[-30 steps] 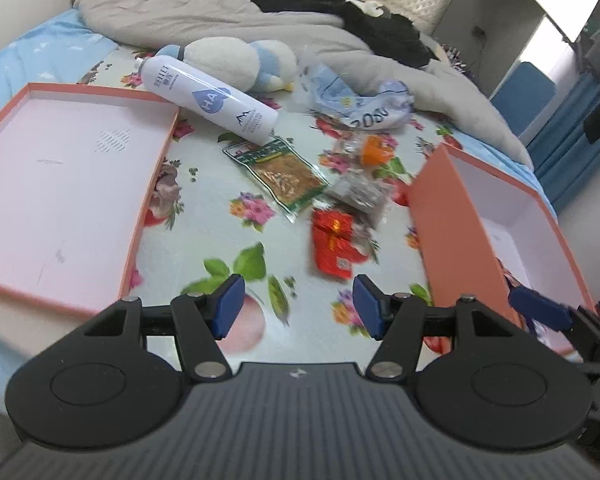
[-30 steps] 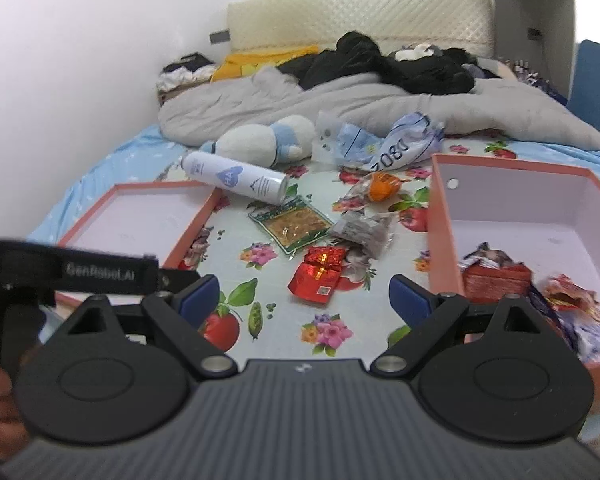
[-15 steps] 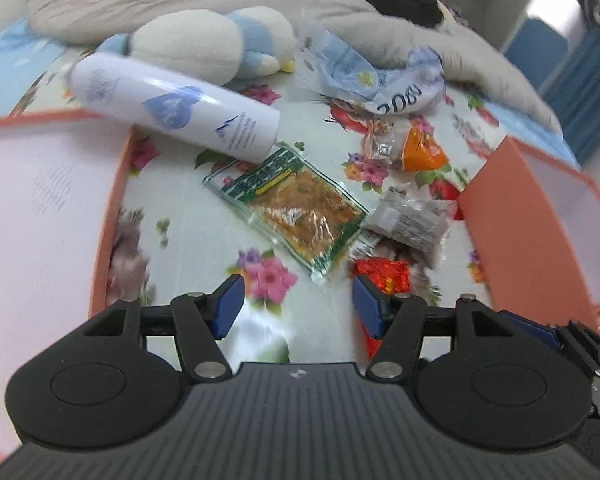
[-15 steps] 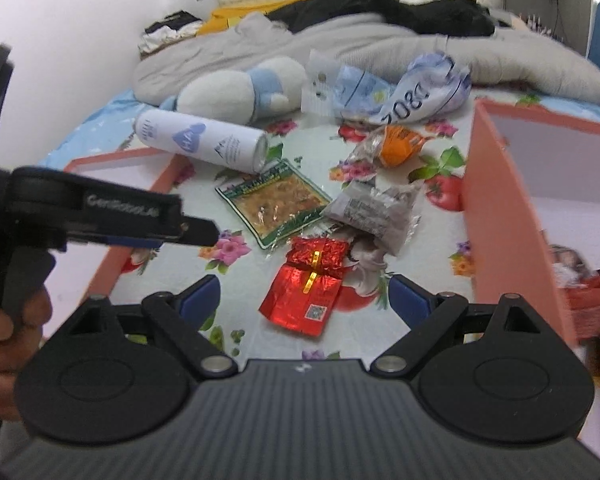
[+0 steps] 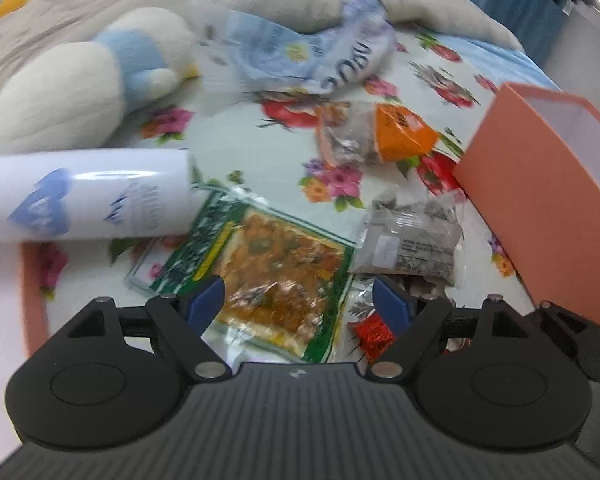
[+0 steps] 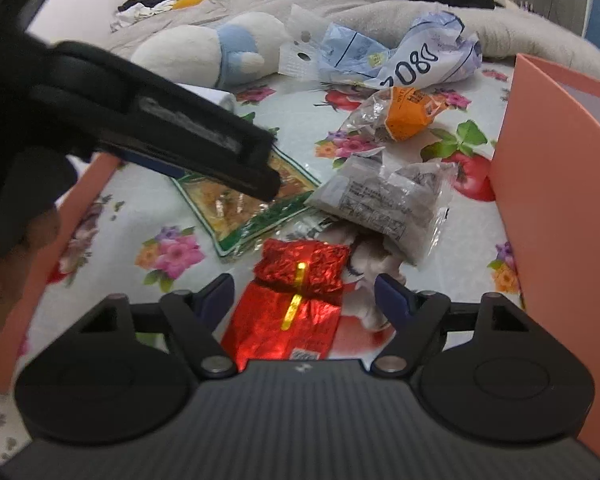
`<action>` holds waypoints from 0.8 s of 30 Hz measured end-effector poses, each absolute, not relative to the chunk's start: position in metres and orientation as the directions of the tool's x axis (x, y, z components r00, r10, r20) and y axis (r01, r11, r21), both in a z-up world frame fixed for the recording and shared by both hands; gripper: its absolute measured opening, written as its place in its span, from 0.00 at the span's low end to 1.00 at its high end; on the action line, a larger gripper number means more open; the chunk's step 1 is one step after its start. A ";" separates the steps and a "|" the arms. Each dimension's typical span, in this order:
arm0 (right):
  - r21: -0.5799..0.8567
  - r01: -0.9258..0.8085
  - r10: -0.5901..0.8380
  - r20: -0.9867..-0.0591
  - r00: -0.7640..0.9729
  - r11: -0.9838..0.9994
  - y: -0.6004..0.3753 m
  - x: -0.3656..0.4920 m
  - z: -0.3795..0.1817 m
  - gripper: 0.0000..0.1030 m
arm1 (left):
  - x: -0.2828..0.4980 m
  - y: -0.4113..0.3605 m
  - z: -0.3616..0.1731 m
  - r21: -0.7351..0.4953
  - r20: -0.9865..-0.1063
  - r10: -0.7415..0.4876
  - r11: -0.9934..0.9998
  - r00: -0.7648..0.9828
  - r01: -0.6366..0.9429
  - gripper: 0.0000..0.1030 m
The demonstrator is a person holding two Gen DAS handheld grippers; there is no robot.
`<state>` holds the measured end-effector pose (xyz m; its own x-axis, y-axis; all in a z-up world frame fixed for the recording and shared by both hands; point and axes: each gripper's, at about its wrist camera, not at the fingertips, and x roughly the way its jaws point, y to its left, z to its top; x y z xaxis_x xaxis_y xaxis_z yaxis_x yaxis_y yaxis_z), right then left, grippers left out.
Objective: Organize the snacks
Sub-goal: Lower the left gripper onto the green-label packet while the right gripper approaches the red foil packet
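Note:
Loose snacks lie on the flowered bedsheet. My left gripper [image 5: 298, 300] hangs low over the green packet [image 5: 276, 276], which lies between its blue pads. Its jaws are opening and the pads do not touch the packet. My right gripper [image 6: 304, 294] straddles the red foil packet [image 6: 296, 304]. Its jaws are closing, with a gap still on each side of the packet. A grey packet [image 6: 384, 204] and an orange-and-clear packet [image 6: 404, 116] lie further back. In the right wrist view, one of the left gripper's fingers [image 6: 220, 160] crosses above the green packet [image 6: 240, 216].
The orange box [image 5: 540, 208] stands on the right, its wall [image 6: 548, 180] close to the right gripper. The box lid [image 6: 60, 240] lies on the left. A white bottle [image 5: 84, 196], a plush toy [image 5: 80, 80] and a crumpled blue bag [image 6: 400, 60] are behind. A hand [image 6: 4, 264] shows at the left edge.
Both grippers have dropped and moved in over the snacks. The left jaws have widened above the green packet. The right jaws have narrowed around the red one.

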<state>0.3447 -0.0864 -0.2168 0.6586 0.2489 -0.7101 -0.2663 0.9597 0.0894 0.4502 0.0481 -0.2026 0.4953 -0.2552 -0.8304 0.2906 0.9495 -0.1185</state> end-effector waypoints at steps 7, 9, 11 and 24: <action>0.037 -0.280 0.222 -0.712 0.667 0.959 -0.082 0.345 -0.225 0.57 | 0.461 0.037 -0.224 0.001 -0.842 -0.195 0.932 0.504 0.362 0.82; 0.035 -0.292 0.230 -0.710 0.666 0.956 -0.083 0.344 -0.226 0.55 | 0.461 0.038 -0.227 0.000 -0.841 -0.193 0.934 0.505 0.357 0.82; 0.028 -0.304 0.233 -0.710 0.665 0.952 -0.085 0.343 -0.225 0.55 | 0.460 0.036 -0.228 0.019 -0.842 -0.178 0.934 0.509 0.358 0.83; 0.060 -0.294 0.244 -0.724 0.645 0.954 -0.100 0.339 -0.215 0.54 | 0.448 0.034 -0.228 0.018 -0.838 -0.141 0.958 0.527 0.286 0.72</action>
<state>0.3386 -0.0998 -0.2147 0.6453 0.2440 -0.7239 -0.2935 0.9541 0.0599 0.4477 0.0336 -0.2278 0.5272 -0.1415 -0.8379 0.2861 0.9580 0.0182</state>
